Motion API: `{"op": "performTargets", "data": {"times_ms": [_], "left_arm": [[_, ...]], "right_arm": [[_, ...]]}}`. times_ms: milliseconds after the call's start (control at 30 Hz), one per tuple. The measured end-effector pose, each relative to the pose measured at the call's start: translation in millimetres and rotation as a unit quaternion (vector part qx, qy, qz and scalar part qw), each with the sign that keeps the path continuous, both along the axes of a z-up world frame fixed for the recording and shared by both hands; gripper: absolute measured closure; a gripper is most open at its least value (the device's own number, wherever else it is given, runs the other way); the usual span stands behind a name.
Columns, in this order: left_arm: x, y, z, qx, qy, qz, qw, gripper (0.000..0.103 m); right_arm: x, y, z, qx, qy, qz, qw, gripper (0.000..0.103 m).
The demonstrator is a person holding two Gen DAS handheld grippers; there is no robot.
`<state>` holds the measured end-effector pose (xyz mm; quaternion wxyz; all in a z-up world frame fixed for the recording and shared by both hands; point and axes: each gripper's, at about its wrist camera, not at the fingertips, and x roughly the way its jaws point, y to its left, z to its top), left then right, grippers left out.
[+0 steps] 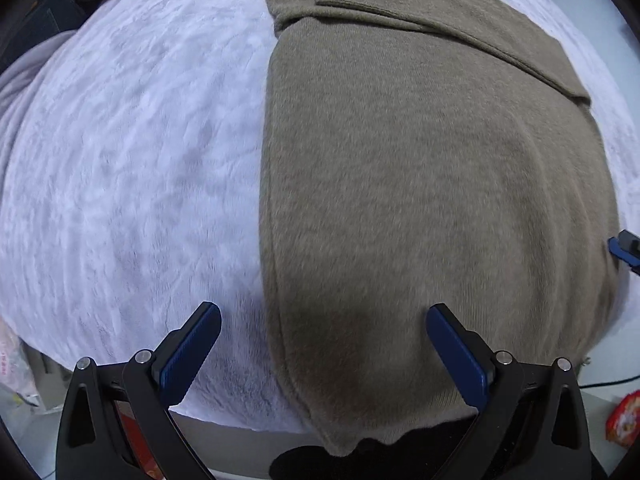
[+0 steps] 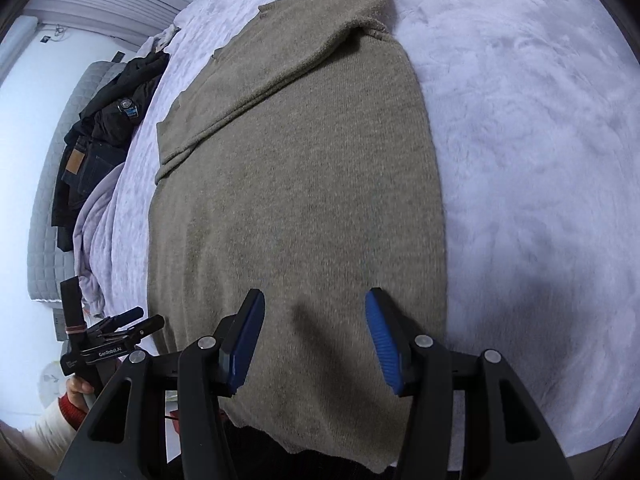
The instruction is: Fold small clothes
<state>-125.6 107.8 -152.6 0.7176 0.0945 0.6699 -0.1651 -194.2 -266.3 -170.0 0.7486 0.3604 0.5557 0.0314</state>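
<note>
An olive-brown knit sweater (image 1: pixel 432 184) lies flat lengthwise on a white fuzzy bed cover (image 1: pixel 132 168), with a sleeve folded across its far end; its near hem hangs over the bed's front edge. My left gripper (image 1: pixel 322 320) is open and empty above the sweater's near left edge, one finger over the cover, one over the sweater. In the right wrist view the sweater (image 2: pixel 296 184) fills the middle. My right gripper (image 2: pixel 314 308) is open and empty above the sweater's near end. The left gripper (image 2: pixel 116 332) shows at the lower left, held in a hand.
Dark clothes, including jeans (image 2: pixel 96 136), are piled on the far left of the bed by a grey padded headboard (image 2: pixel 44 216). The white cover (image 2: pixel 540 184) stretches to the right of the sweater. A red packet (image 1: pixel 622 416) lies on the floor at lower right.
</note>
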Motion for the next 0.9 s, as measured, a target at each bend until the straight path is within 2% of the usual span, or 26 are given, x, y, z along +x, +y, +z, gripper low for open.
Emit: {"op": "performTargets", "data": {"times_ms": [67,200,300,367,533,600,667,733,833,900], "left_arm": [[-14,15,-2,-0.022,0.017,-0.008,0.9996,0.000],[-47,30,-12,-0.035,0.041,-0.052,0.9972,0.000],[-68,31,-16,-0.041,0.036,-0.081,0.9952,0.000],[-73,36,-16,-0.053,0.035,-0.083,0.9945,0.000],[-45,60,-14,-0.112,0.058,-0.067,0.9898,0.000],[-48,65,-12,-0.125,0.061,-0.065,0.9881,0.000],[-12,86,-15,-0.137,0.067,-0.062,0.9864,0.000],[0,90,-18,-0.153,0.077,-0.059,0.9833,0.000],[-14,85,-16,-0.175,0.094,-0.062,0.9781,0.000],[-24,78,-15,-0.173,0.098,-0.070,0.9775,0.000]], "right_arm": [[-13,3,-1,0.001,0.004,0.002,1.000,0.047],[-45,0,-4,0.009,0.017,-0.007,1.000,0.047],[-66,-1,-10,0.018,0.032,-0.011,0.999,0.047],[-77,-1,-16,0.027,0.042,-0.016,0.999,0.046],[-99,7,-37,0.070,0.053,-0.019,0.996,0.046],[-100,12,-46,0.088,0.049,-0.016,0.995,0.046],[-100,15,-53,0.101,0.047,-0.016,0.994,0.046],[-98,18,-57,0.118,0.041,-0.013,0.992,0.044],[-96,25,-56,0.131,0.030,0.001,0.991,0.044],[-91,29,-56,0.137,0.026,0.010,0.990,0.044]]}}
